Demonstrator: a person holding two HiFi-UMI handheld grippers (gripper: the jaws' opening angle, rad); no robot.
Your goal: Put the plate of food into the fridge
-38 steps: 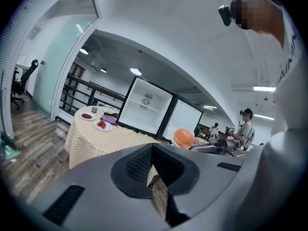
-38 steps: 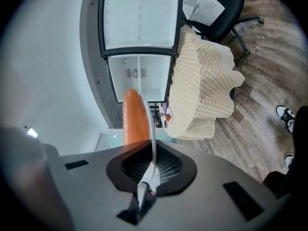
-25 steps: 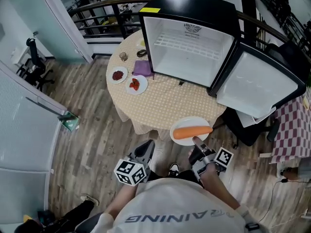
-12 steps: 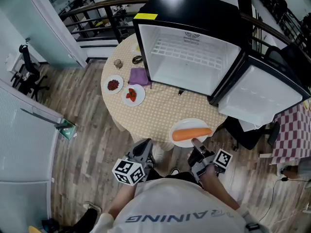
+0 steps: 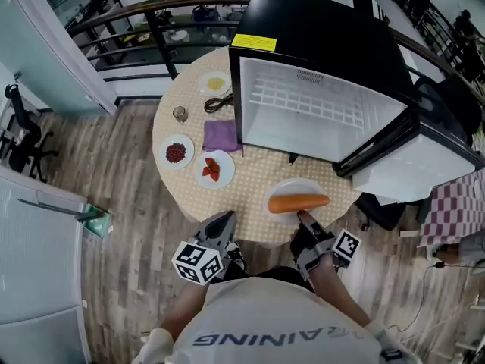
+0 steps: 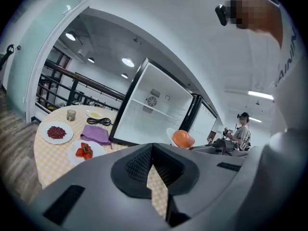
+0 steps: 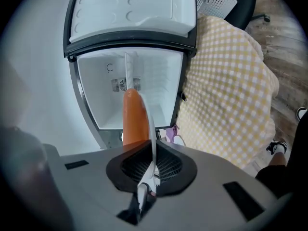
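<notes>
Fridge (image 5: 318,112) sits nearer than a second ago, door open — we have stepped in. Plate (image 5: 295,186) with carrot (image 5: 299,202) now over the table (image 5: 250,173), rim clamped in right gripper (image 5: 305,220); left gripper (image 5: 220,224) closed, empty.

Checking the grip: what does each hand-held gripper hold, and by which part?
The right hand-held gripper pinches the white plate by its near rim; the left hand-held gripper holds nothing.
</notes>
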